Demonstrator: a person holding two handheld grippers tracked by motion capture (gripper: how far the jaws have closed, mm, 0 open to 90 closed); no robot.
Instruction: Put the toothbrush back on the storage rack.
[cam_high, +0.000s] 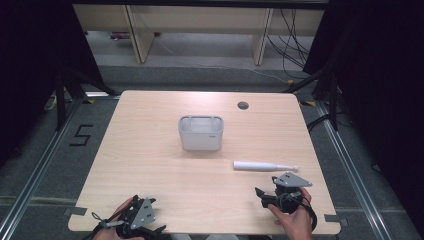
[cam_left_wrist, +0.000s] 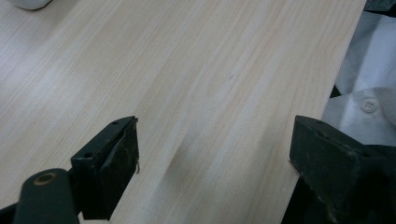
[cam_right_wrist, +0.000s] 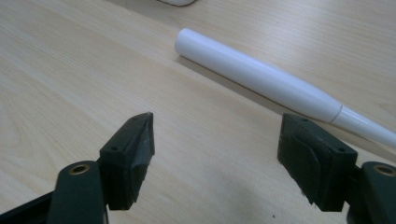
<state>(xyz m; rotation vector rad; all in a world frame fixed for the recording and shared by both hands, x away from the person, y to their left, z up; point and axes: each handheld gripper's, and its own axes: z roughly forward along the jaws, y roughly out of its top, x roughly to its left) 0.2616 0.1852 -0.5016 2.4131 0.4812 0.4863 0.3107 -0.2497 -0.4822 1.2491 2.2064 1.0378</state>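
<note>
A white electric toothbrush (cam_high: 264, 166) lies flat on the wooden table (cam_high: 150, 165), right of centre, its thin neck pointing right. In the right gripper view the toothbrush (cam_right_wrist: 261, 77) lies just beyond the jaws. My right gripper (cam_high: 267, 192) is a short way in front of it near the table's front edge, open with nothing between its fingers (cam_right_wrist: 130, 154). My left gripper (cam_high: 150, 231) rests at the front left edge, also open and empty, its fingers (cam_left_wrist: 112, 158) over bare wood.
A grey, open-topped container (cam_high: 200, 132) stands in the middle of the table. A round cable hole (cam_high: 243, 105) sits near the far edge. In the left gripper view a white shirt (cam_left_wrist: 364, 93) lies past the table's edge.
</note>
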